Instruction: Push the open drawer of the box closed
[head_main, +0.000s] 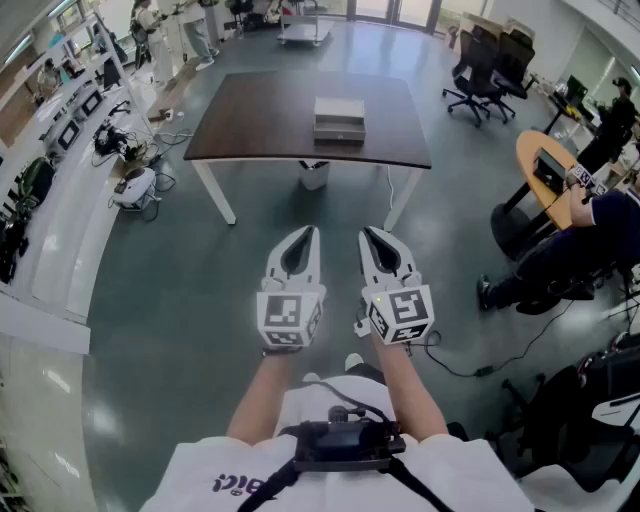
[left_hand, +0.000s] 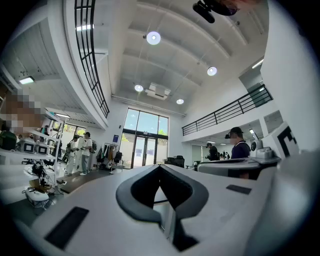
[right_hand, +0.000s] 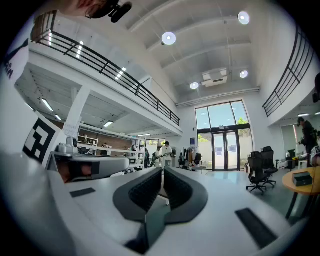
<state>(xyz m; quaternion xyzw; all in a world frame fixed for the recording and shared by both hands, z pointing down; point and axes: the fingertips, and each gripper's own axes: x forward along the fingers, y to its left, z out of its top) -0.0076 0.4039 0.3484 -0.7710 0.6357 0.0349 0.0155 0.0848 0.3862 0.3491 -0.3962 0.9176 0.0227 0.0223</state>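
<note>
My 2 tongs, shut and empty
My left gripper (head_main: 312, 231) and right gripper (head_main: 366, 233) were closed on nothing; the box (head_main: 339, 118) sat at 12 o'clock on the table (head_main: 250, 110).

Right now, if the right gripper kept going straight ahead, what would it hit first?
Nothing close: the right gripper faces open floor, then perhaps the dark table; depth unclear.

A dark-topped desk (head_main: 250, 120) on white legs stands on the glossy grey floor (head_main: 200, 290). One flat grey box (head_main: 340, 118) lies on it, a little right of the middle. A small white bin (head_main: 314, 176) stands on the floor under the desk's near edge.
</note>
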